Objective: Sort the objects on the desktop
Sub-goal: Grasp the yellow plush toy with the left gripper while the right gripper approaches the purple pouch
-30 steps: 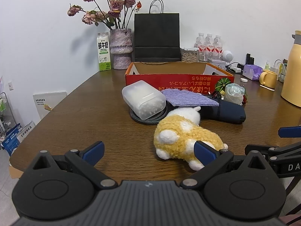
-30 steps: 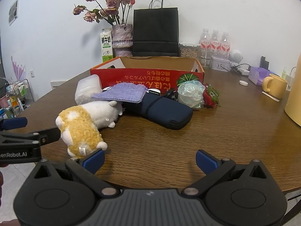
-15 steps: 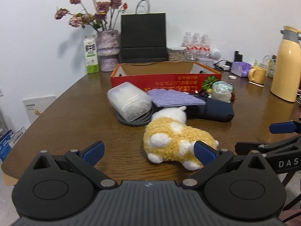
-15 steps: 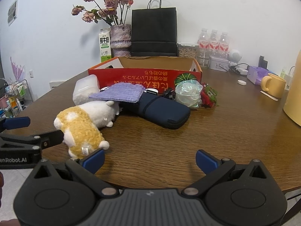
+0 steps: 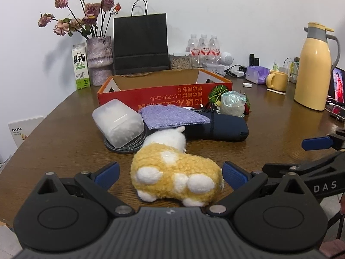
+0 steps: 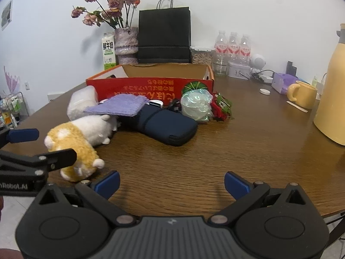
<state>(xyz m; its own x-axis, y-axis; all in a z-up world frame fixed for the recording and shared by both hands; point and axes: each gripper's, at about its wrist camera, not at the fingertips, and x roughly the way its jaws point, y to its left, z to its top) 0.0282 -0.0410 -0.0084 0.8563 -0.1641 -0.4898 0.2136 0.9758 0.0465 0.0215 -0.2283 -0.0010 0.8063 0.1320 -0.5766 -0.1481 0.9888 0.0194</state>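
Note:
A yellow and white plush toy [image 5: 175, 170] lies on the brown table, rear end toward me; it also shows in the right wrist view [image 6: 74, 143]. My left gripper [image 5: 170, 176] is open, its blue pads on either side of the plush's rear, not closed on it. My right gripper [image 6: 171, 184] is open and empty over bare table near the front edge. Behind the plush lie a frosted plastic box [image 5: 117, 122] on a coiled cable, a purple cloth [image 5: 172, 116], a dark blue pouch [image 5: 220, 127] and a crumpled clear wrapper [image 5: 232, 105]. An open red cardboard box [image 5: 163, 90] stands behind them.
At the back stand a vase of dried roses [image 5: 99, 60], a milk carton [image 5: 80, 69], a black paper bag [image 5: 140, 43] and water bottles [image 5: 202, 47]. A yellow mug [image 5: 277, 82] and a yellow thermos [image 5: 314, 64] stand at the right. The table's front edge is close.
My left gripper has moved right and forward, so the plush now sits between its open pads. The right gripper has barely moved.

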